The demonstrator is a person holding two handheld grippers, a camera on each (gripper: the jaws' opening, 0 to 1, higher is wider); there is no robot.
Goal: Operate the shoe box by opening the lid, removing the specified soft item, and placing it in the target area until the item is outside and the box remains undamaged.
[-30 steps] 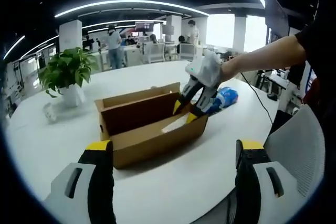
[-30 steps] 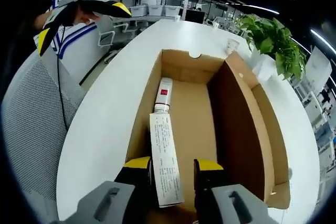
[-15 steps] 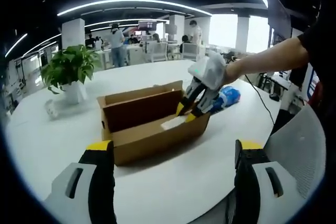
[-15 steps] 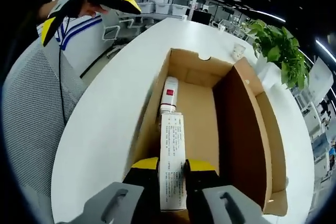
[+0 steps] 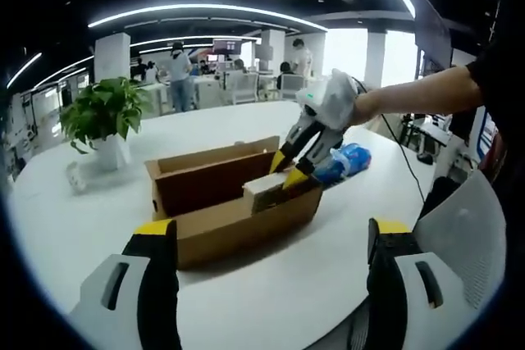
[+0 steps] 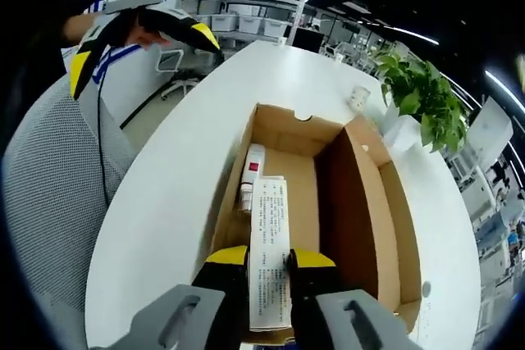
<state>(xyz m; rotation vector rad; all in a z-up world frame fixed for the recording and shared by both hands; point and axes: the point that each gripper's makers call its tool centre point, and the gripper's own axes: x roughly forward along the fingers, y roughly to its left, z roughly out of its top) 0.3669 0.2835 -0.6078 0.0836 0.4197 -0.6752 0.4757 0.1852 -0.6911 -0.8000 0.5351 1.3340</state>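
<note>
The right claw [image 6: 268, 261] pinches a white printed packet [image 6: 268, 266], tilted up to clear the open box [image 6: 357, 202]; the left claw [image 5: 267, 243] hovers wide, empty

Open cardboard shoe box [image 5: 234, 202] on round white table [image 5: 271, 284], potted green plant [image 5: 102, 120] behind it, blue plastic bag [image 5: 344, 160] beside it.

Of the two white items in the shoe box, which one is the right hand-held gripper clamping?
The long flat white carton with printed text, pinched in the right hand-held gripper. The white tube with the red label lies untouched on the shoe box floor.
</note>
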